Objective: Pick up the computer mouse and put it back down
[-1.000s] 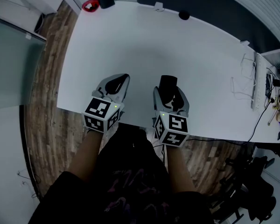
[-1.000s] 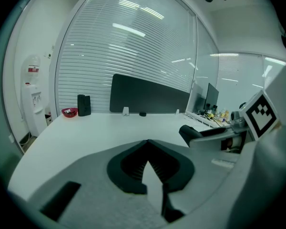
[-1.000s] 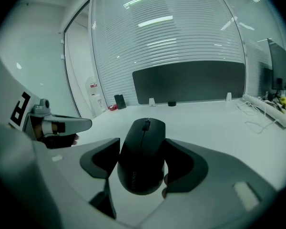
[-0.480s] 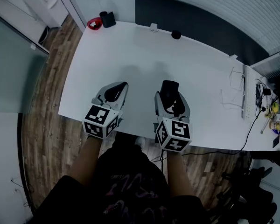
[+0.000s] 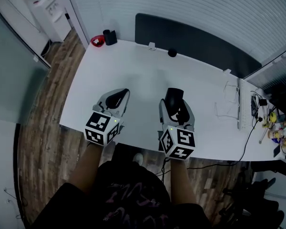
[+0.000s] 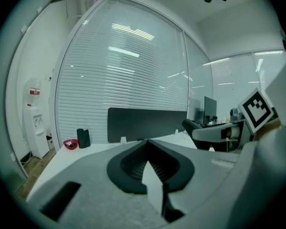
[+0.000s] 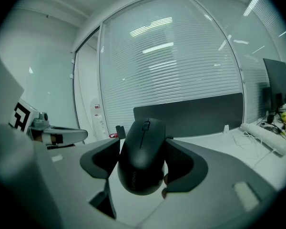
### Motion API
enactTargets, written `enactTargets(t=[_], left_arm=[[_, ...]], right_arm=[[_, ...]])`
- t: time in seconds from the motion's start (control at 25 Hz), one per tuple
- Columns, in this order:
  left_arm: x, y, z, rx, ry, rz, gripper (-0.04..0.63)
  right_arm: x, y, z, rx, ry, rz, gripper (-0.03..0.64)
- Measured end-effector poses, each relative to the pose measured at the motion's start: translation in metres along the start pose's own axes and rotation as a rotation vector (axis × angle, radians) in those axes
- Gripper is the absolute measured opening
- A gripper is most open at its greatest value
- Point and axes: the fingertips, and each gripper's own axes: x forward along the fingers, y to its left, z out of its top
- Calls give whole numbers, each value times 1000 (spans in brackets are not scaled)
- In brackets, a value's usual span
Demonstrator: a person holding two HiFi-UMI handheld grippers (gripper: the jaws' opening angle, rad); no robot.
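your right gripper (image 7: 144, 149) pinches a rounded matte-black computer mouse (image 7: 140, 163) above the white desk (image 5: 133, 75), your left gripper (image 6: 148, 146) pressed together and empty, slatted blinds (image 5: 181, 4) beyond the desk.

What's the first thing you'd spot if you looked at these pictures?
The black mouse jumps out first, pinched between the jaws of the right gripper and held up over the near part of the white table. To its left, the left gripper is shut and holds nothing.
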Motion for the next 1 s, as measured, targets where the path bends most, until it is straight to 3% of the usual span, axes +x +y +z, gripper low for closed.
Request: enactTargets(t=[1.0], left_arm=[[-42,-20,123,170,-244,23,2]], right_arm=[[-39,13,102,-82,-211,43,305]])
